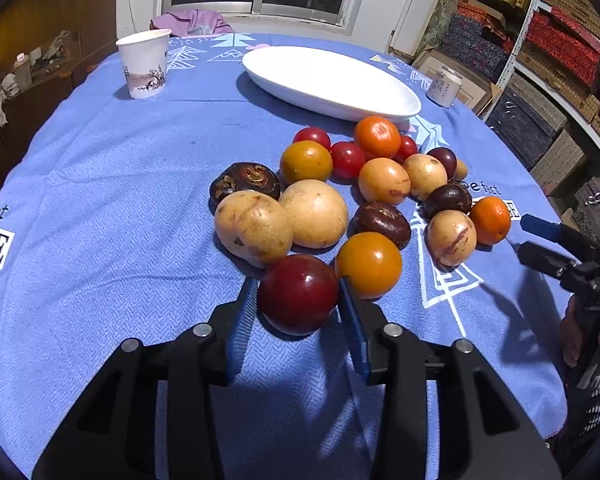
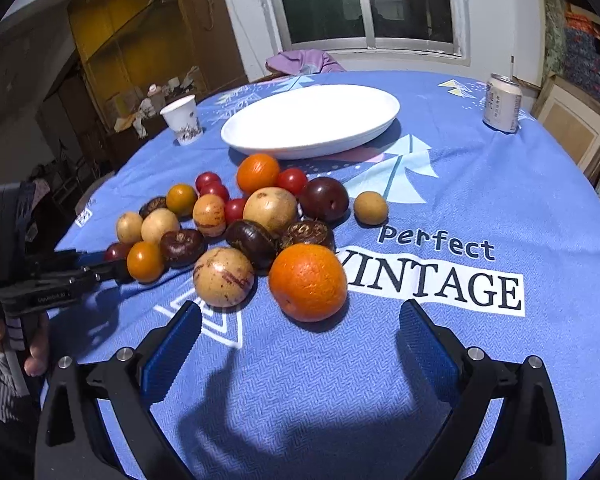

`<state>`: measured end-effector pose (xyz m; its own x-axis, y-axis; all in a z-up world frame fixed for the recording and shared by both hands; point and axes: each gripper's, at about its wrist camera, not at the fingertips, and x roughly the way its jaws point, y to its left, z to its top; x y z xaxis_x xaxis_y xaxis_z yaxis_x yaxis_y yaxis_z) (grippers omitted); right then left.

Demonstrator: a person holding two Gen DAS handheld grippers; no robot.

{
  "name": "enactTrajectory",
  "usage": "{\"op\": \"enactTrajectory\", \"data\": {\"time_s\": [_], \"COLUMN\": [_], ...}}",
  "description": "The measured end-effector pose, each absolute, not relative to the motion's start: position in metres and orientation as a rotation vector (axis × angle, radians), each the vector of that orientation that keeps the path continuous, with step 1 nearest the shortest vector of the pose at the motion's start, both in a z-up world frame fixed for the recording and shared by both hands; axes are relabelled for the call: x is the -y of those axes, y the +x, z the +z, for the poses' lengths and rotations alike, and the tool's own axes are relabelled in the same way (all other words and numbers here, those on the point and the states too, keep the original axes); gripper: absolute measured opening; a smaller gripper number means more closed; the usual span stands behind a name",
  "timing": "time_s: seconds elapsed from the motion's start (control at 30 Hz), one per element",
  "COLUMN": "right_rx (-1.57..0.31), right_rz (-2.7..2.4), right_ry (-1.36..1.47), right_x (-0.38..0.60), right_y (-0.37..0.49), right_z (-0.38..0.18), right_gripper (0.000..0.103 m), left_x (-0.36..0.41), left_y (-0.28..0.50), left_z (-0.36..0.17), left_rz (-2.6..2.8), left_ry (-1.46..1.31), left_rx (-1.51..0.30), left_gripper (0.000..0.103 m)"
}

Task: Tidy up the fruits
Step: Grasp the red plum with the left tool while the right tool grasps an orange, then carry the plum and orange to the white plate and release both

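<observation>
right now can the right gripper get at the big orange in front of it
Probably yes: the right gripper is open with the orange just ahead between its fingers, bare cloth before it. The tan fruit crowds its left side.

Left gripper (image 1: pixel 298 294): reaching low and forward, its blue-padded fingers (image 1: pixel 352 316) closing against both sides of a dark red plum (image 1: pixel 298 294) at the near edge of the pile. Right gripper (image 2: pixel 300 332): hovering low on the right, jaws standing wide apart with nothing between them. A hand (image 1: pixel 576 332) is gripping its handle from below.
</observation>
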<state>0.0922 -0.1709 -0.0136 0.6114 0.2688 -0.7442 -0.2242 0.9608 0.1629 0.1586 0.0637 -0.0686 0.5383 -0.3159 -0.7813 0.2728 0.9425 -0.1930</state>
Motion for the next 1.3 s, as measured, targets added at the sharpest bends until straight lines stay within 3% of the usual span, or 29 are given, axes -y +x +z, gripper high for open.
{"op": "enactTrajectory", "data": {"time_s": [0.33, 0.4, 0.5, 0.6, 0.83, 0.97, 1.17, 1.3], "right_rx": [-0.898, -0.913, -0.958, -0.962, -0.957, -0.895, -0.714, -0.699], "right_rz": [0.276, 0.281, 0.314, 0.321, 0.337, 0.340, 0.300, 0.237], "right_ry": [0.003, 0.029, 0.070, 0.116, 0.144, 0.146, 0.066, 0.048], "right_x": [0.160, 0.163, 0.165, 0.171, 0.177, 0.189, 0.184, 0.174], "right_y": [0.112, 0.122, 0.130, 0.132, 0.119, 0.115, 0.160, 0.224], "right_z": [-0.024, -0.027, -0.034, -0.035, -0.032, 0.004, 0.086, 0.089], "right_gripper": [0.085, 0.079, 0.058, 0.048, 0.046, 0.046, 0.046, 0.046], "left_x": [-0.063, -0.061, -0.058, -0.059, -0.062, -0.059, -0.040, -0.023], "left_y": [0.149, 0.147, 0.145, 0.145, 0.134, 0.132, 0.193, 0.258], "left_z": [-0.064, -0.063, -0.062, -0.062, -0.056, -0.037, 0.039, 0.052], "left_rz": [-0.345, -0.349, -0.361, -0.363, -0.387, -0.381, -0.345, -0.311], "left_ry": [-0.046, -0.034, -0.019, -0.017, -0.058, -0.034, 0.000, -0.017], "left_rx": [-0.896, -0.884, -0.879, -0.878, -0.880, -0.861, -0.715, -0.704], "left_gripper": [0.038, 0.038, 0.038, 0.037, 0.037, 0.037, 0.038, 0.038]}}
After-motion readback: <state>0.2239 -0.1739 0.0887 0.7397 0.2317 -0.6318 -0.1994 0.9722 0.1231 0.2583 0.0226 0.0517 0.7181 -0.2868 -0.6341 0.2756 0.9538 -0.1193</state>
